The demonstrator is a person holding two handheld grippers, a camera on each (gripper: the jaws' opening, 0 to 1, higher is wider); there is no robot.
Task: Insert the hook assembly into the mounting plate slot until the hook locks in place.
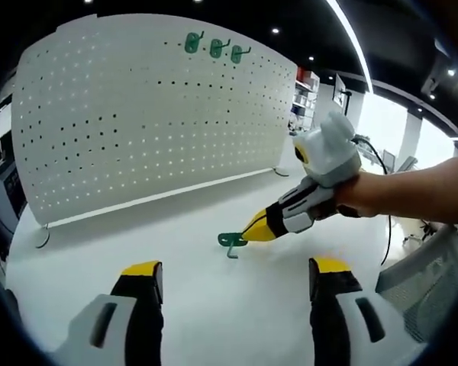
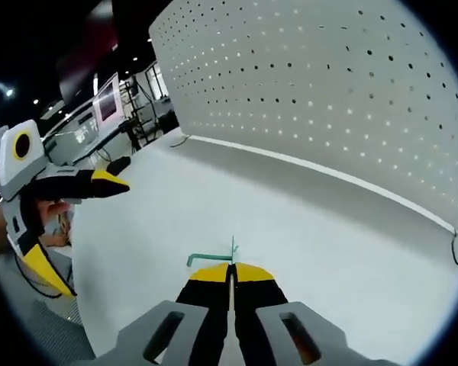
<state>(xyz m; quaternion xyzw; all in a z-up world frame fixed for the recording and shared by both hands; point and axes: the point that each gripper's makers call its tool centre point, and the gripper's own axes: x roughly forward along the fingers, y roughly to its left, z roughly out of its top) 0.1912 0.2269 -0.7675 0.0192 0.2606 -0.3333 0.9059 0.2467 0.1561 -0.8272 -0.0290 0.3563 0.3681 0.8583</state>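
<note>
While left gripper [image 1: 233,278] fingers spread, right gripper [image 2: 231,268] fingers pinch green hook [image 2: 211,258] on table [image 2: 305,229].

Right gripper [image 2: 231,273] clamping green hook [image 2: 208,258], pegboard [image 2: 328,99] behind

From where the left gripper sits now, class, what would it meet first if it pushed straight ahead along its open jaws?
Probably the green hook lying on the white table, pinched at the tip of the right gripper. Beyond them stands the white pegboard. Depth is unclear, so the left gripper might pass just over the hook.
</note>
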